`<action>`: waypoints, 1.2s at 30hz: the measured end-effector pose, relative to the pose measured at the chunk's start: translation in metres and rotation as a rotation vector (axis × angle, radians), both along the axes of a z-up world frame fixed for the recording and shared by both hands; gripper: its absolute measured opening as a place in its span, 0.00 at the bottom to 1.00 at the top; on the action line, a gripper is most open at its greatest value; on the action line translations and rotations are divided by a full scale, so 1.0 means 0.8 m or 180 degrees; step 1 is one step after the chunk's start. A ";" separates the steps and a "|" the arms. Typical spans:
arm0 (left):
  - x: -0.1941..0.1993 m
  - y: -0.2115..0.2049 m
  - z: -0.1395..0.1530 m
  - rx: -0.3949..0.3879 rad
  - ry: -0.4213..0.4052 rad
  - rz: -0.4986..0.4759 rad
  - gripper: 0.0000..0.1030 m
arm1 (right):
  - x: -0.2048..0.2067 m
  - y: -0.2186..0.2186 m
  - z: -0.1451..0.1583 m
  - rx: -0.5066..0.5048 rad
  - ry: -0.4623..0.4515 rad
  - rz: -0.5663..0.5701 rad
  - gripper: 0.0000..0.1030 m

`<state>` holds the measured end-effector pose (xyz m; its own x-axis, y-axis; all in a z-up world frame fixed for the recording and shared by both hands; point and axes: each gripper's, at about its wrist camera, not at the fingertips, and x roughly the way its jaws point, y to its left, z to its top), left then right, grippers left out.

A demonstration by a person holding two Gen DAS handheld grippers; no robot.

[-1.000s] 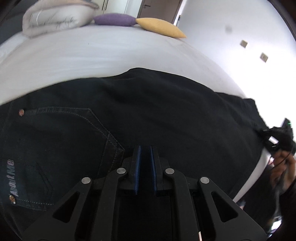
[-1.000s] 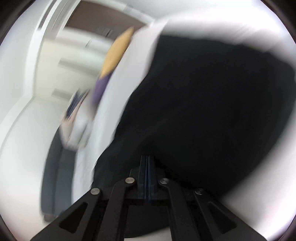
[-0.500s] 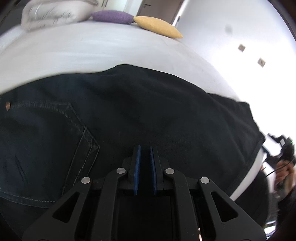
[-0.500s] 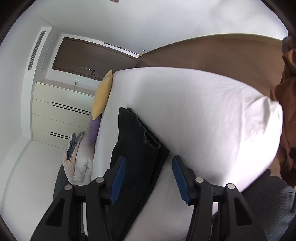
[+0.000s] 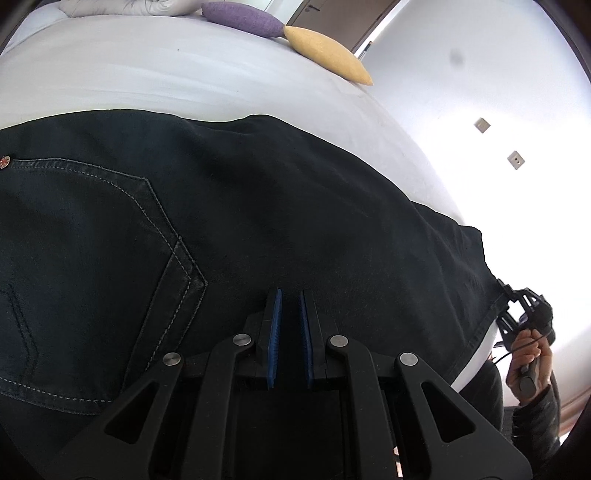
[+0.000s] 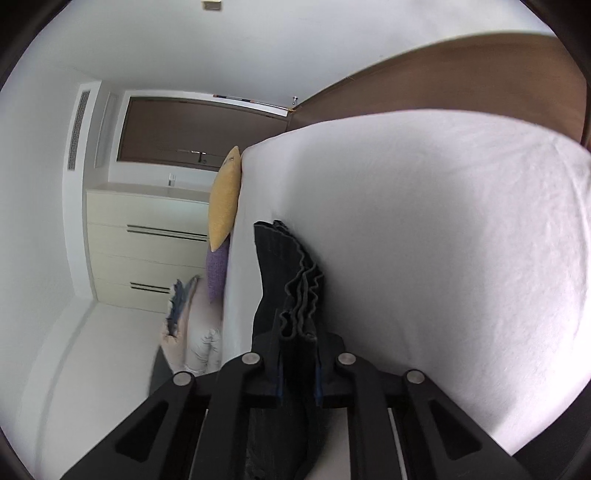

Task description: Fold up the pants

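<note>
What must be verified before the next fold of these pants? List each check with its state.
1. Right gripper on the leg hems: ok; its jaws are closing with the bunched layers between them.
2. Left gripper holding cloth: cannot tell; jaws nearly shut, dark fabric hides what is between.
3. Pants spread flat on the bed: ok; back pocket faces up.
4. Hem layers even: not ok; they look wavy and staggered.
5. Yellow pillow and purple pillow apart from the pants: ok.

Matt dark denim pants (image 5: 280,206) on smooth white cloth sheet (image 5: 155,74).
</note>
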<state>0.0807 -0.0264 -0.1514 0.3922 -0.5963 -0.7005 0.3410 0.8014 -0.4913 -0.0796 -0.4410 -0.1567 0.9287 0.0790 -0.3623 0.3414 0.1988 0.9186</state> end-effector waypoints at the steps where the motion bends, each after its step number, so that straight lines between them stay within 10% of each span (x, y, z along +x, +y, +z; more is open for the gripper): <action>1: -0.001 -0.001 0.001 0.0000 -0.0003 0.0002 0.10 | 0.005 0.008 0.015 -0.0218 0.0093 0.0048 0.12; 9: -0.004 -0.003 0.003 -0.0013 0.0024 0.0027 0.10 | 0.075 0.195 0.133 -0.2240 0.0410 0.1186 0.11; 15: -0.003 -0.006 0.016 -0.0090 0.0156 0.0126 0.12 | 0.124 0.375 0.079 -0.3825 0.1012 0.2175 0.11; 17: -0.002 -0.009 0.016 -0.0271 0.0270 0.0149 0.27 | 0.128 0.391 0.055 -0.4099 0.1159 0.2203 0.12; 18: -0.001 -0.013 0.018 -0.0361 0.0300 0.0140 0.53 | 0.125 0.397 0.054 -0.4267 0.1129 0.2173 0.12; 19: -0.001 -0.018 0.021 -0.0453 0.0297 0.0141 0.78 | 0.123 0.402 0.054 -0.4390 0.1120 0.2171 0.12; 21: 0.001 -0.036 0.026 -0.0567 0.0324 0.0123 0.86 | 0.119 0.407 0.054 -0.4543 0.1101 0.2146 0.12; 36: 0.054 -0.179 0.021 -0.0424 0.0832 -0.0425 0.86 | 0.094 0.439 0.045 -0.5354 0.1014 0.1942 0.12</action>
